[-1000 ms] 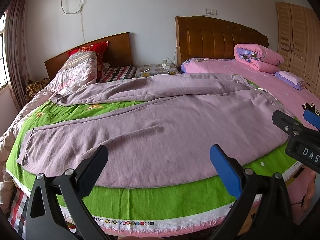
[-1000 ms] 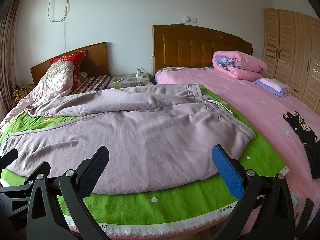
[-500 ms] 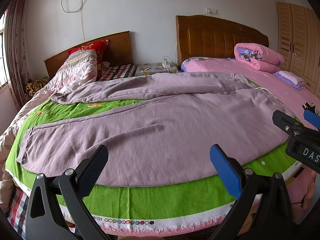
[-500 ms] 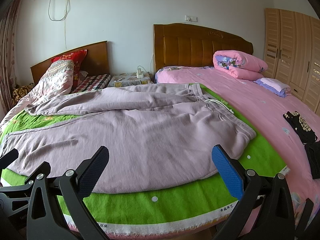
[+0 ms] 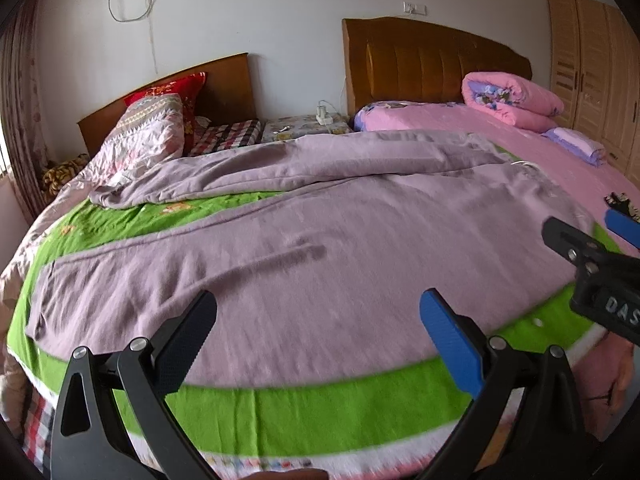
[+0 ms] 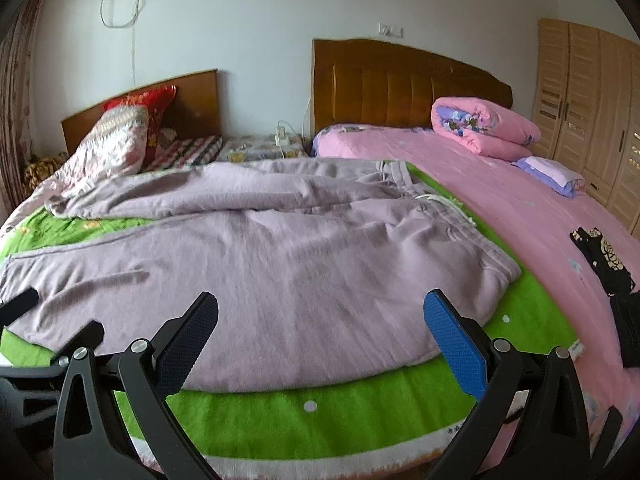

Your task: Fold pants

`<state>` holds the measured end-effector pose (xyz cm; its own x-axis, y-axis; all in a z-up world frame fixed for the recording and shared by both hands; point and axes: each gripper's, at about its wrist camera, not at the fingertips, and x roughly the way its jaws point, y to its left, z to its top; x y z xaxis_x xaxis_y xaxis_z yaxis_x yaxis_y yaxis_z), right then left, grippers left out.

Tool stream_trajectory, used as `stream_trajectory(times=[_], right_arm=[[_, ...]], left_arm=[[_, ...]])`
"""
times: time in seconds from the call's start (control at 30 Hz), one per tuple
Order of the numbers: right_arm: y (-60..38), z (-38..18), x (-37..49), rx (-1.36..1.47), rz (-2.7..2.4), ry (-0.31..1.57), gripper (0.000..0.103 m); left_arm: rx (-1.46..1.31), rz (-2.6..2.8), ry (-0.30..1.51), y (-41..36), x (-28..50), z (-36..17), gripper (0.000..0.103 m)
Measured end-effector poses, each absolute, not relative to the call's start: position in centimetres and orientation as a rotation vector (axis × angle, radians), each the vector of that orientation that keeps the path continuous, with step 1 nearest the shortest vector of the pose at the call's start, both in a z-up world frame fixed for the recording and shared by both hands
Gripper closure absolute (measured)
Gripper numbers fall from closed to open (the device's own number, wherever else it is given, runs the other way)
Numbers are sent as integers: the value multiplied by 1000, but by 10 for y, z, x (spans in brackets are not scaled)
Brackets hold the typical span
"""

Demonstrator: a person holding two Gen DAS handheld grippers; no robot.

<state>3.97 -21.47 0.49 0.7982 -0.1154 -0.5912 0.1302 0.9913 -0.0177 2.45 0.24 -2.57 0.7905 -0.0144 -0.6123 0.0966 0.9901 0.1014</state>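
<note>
- Both views have crept slightly nearer the bed since a second ago and the lilac sweatpants lie unmoved, so I judge folding has not begun and this is only the approach.
- The left gripper and the right gripper each hang with jaws wide apart, holding nothing.
- The sweatpants lie spread on the green blanket, waistband to the right and far leg rumpled.
- Count: one pair of pants, two grippers, two headboards; one dark garment, possibly more, blurred.
</note>
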Motion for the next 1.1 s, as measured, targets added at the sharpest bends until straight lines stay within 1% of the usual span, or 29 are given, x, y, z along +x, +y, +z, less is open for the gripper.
stream_trajectory(times=[0.23,0.33,0.47,0.57,0.63,0.67,0.73,0.77,0.8,0.9,1.0,1.1], right_arm=[[-214,-4,72,-14,-133,713,4],[-217,-2,90,-37,-121,724,4],[-228,4,125,-61,-97,741,4],[-242,8,157,-68,-65,749,4],[-256,18,181,-51,11,704,4],[-264,26,192,-57,64,651,4],[-278,41,219,-136,124,556,4],[-287,44,240,-171,137,559,4],[-301,45,269,-176,173,600,4],[-335,37,350,-162,288,738,4],[-352,8,432,-240,402,876,4],[-358,-25,482,-292,479,980,4]], left_arm=[[108,-103,702,10,67,-24,2],[111,-128,722,18,92,-14,2],[165,-93,722,30,146,3,2],[164,-169,815,39,200,6,2],[134,-262,863,44,237,5,2],[131,-279,821,48,262,8,2],[131,-315,680,52,286,16,2],[151,-343,626,50,310,18,2],[181,-358,643,47,330,16,2],[268,-471,769,31,403,0,2],[283,-554,858,28,453,-20,2],[316,-599,939,27,489,-42,3]])
